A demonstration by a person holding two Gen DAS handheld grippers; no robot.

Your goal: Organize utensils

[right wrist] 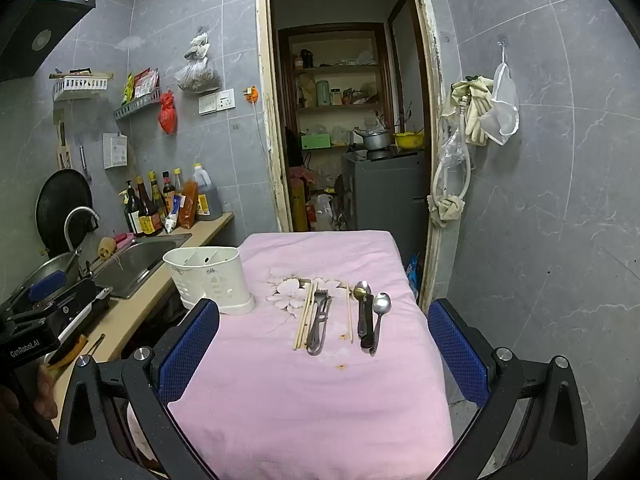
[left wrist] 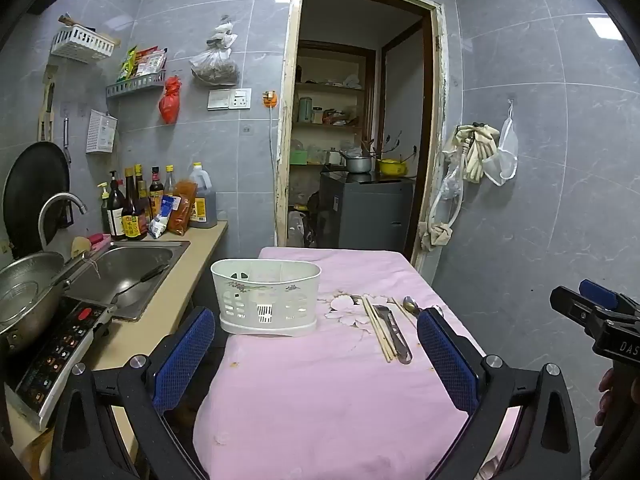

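A white slotted utensil caddy (left wrist: 266,298) (right wrist: 210,280) stands empty at the left side of a table under a pink cloth (left wrist: 320,380) (right wrist: 320,380). To its right lie wooden chopsticks (right wrist: 305,316) (left wrist: 378,326), forks (right wrist: 319,322) (left wrist: 396,332), one more chopstick (right wrist: 349,314), a dark-handled spoon (right wrist: 365,312) and a steel spoon (right wrist: 379,320). My left gripper (left wrist: 316,342) is open and empty, hovering above the near table. My right gripper (right wrist: 324,340) is open and empty, short of the utensils. Each gripper shows at the edge of the other's view (left wrist: 596,312) (right wrist: 36,320).
A counter at the left holds a sink (left wrist: 124,276), an induction cooker (left wrist: 60,344) with a wok (left wrist: 24,296), and sauce bottles (left wrist: 136,208). An open doorway (left wrist: 352,140) lies behind the table. A tiled wall with hung gloves (left wrist: 478,152) is at right.
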